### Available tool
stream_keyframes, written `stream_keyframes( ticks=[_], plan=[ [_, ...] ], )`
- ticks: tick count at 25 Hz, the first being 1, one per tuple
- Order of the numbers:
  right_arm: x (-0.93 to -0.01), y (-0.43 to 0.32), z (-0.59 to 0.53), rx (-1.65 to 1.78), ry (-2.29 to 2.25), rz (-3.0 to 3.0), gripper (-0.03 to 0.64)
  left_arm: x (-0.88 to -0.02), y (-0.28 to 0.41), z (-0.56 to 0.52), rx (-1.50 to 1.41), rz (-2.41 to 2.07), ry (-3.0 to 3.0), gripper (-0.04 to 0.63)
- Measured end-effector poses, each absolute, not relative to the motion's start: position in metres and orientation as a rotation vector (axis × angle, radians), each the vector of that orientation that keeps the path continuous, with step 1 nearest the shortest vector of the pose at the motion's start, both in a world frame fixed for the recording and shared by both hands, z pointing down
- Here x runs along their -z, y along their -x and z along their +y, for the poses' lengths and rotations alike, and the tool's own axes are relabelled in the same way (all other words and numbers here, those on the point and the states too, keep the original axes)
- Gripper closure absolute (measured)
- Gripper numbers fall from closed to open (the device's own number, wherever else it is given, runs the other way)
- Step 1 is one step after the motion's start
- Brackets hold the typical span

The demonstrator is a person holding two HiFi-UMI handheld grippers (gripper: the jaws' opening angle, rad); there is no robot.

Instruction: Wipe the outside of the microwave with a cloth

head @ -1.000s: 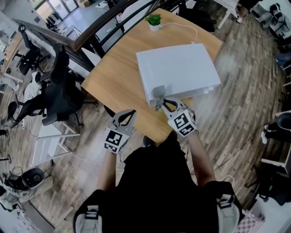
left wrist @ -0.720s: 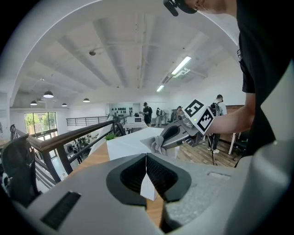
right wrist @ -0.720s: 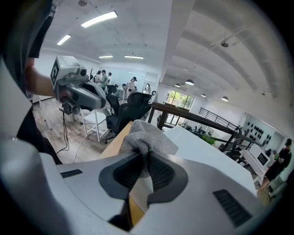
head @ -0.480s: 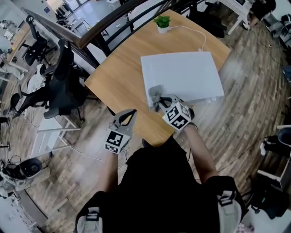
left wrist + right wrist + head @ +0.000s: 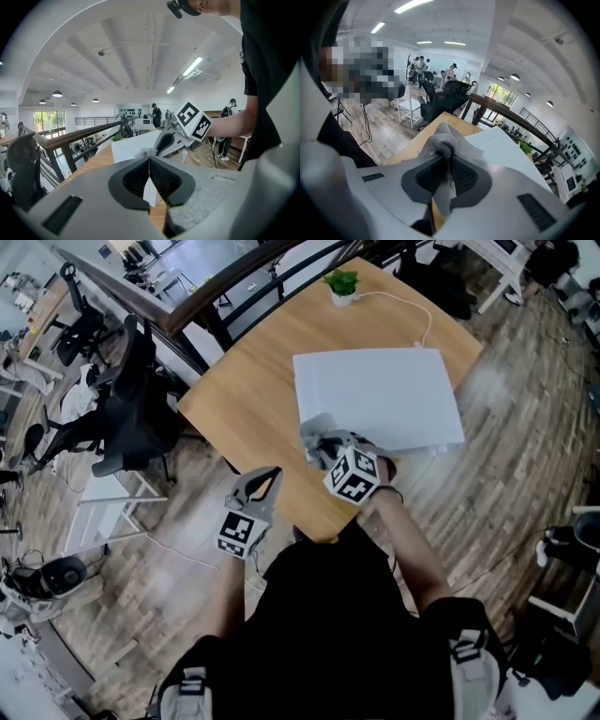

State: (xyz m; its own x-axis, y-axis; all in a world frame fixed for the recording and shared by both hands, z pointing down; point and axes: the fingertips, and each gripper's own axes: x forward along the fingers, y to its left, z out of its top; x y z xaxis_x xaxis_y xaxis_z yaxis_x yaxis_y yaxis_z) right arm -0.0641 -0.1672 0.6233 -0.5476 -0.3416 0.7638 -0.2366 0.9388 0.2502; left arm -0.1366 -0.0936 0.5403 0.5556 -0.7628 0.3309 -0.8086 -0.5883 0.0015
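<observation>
The wooden bench [image 5: 239, 395] carries the white microwave [image 5: 375, 395] along its right edge. The right gripper [image 5: 319, 442] reaches over the bench's near edge to the microwave's near left corner, its fingers clamped tight on a grey cloth [image 5: 440, 140] that bunches up against that corner. The left gripper [image 5: 149, 161] hangs just off the bench's near edge, apart from the microwave, its fingers pressed together with nothing between them. A small potted plant [image 5: 342, 284] stands at the far corner.
</observation>
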Motion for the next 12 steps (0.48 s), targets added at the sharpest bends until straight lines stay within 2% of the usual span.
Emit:
stream_keyframes(
  ticks=[12],
  plan=[
    [-0.624, 0.039, -0.175, 0.140, -0.453, -2.165, 0.586, -0.541, 0.125, -0.098, -0.449, -1.315, -2.604, 0.592]
  ],
)
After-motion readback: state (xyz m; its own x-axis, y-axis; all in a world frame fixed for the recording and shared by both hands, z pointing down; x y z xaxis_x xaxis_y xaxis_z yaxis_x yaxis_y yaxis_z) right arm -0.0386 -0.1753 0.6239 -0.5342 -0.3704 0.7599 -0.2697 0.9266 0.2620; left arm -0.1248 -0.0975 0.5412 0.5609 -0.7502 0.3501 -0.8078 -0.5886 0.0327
